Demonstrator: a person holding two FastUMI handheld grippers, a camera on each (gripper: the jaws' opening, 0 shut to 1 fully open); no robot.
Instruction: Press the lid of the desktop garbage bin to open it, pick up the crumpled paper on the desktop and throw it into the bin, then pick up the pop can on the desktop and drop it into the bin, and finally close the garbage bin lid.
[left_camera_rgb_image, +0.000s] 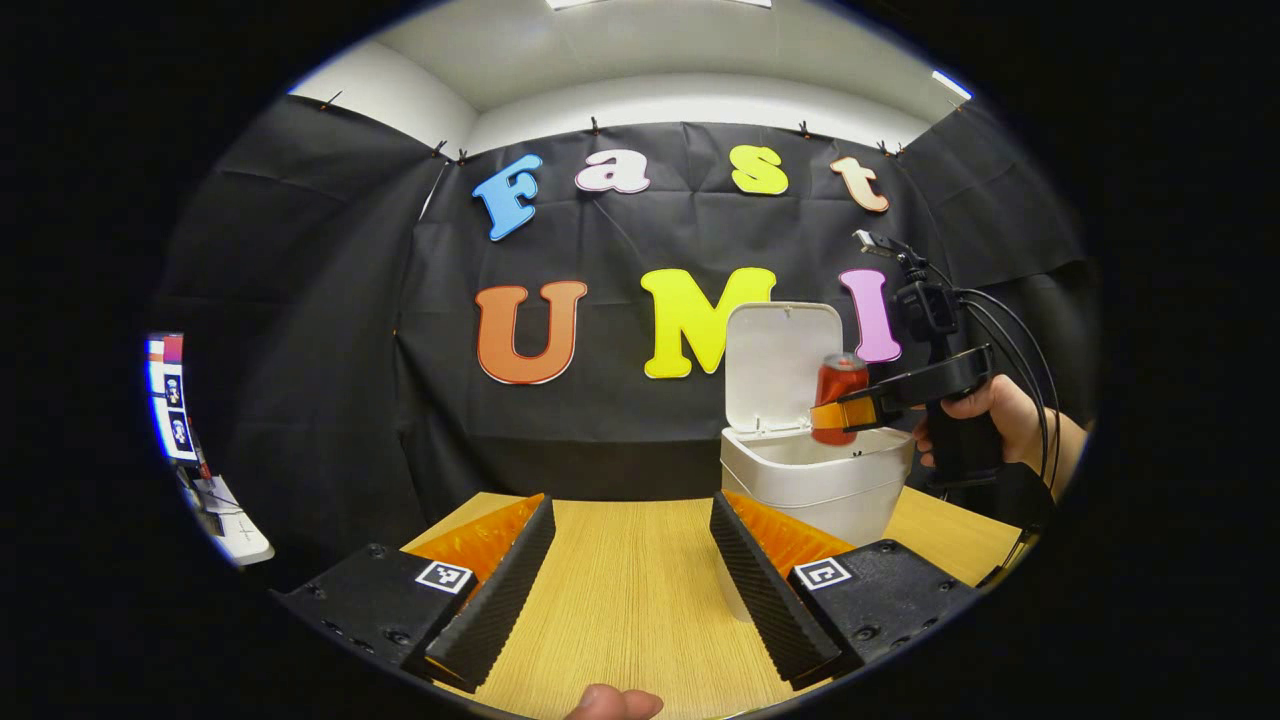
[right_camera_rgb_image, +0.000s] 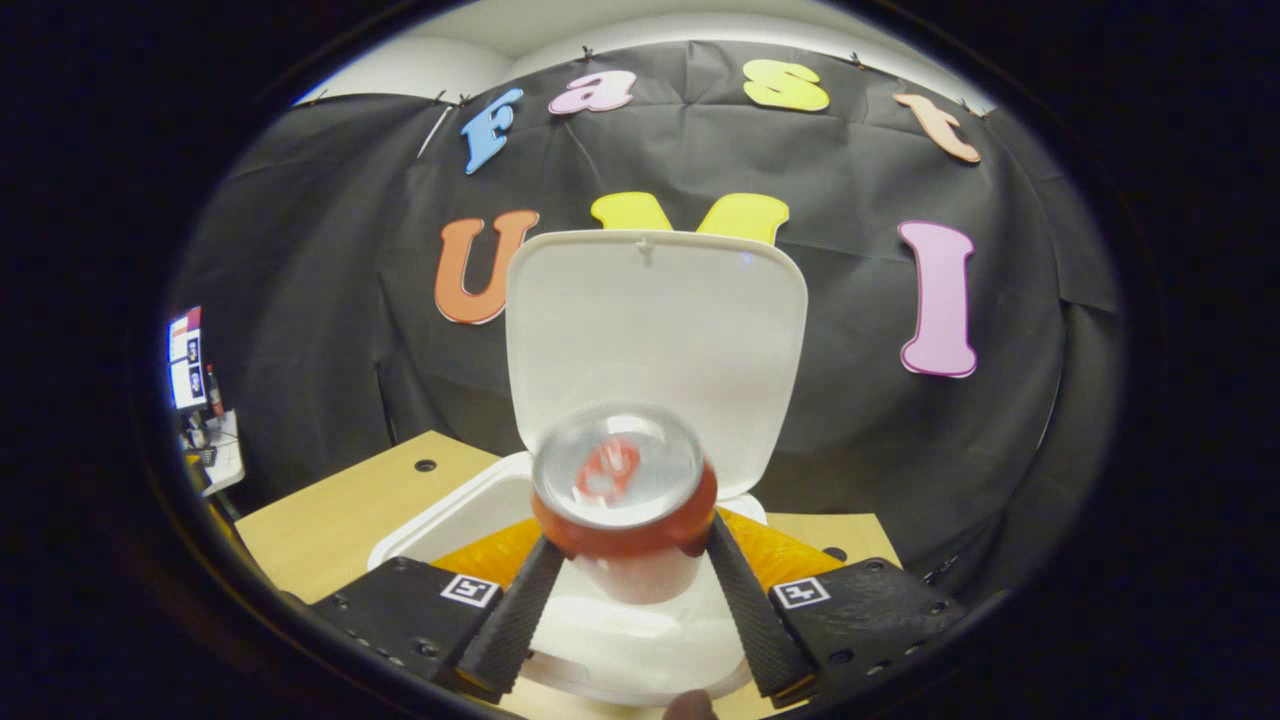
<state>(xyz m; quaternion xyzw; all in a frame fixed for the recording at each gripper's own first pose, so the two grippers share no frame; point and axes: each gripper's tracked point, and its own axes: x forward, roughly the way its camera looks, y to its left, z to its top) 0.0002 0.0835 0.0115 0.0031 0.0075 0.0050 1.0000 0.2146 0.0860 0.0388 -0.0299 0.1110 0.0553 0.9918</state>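
Both views are evenly and fairly brightly lit from ceiling panels at the top of the frame, with a second bright strip at the upper right of the left gripper view. Fisheye distortion bends straight edges toward the rim, where brightness falls off. In the right gripper view the pop can at centre is soft and blurred, its silvery top carrying pale glare, while the surface grain stays crisp.
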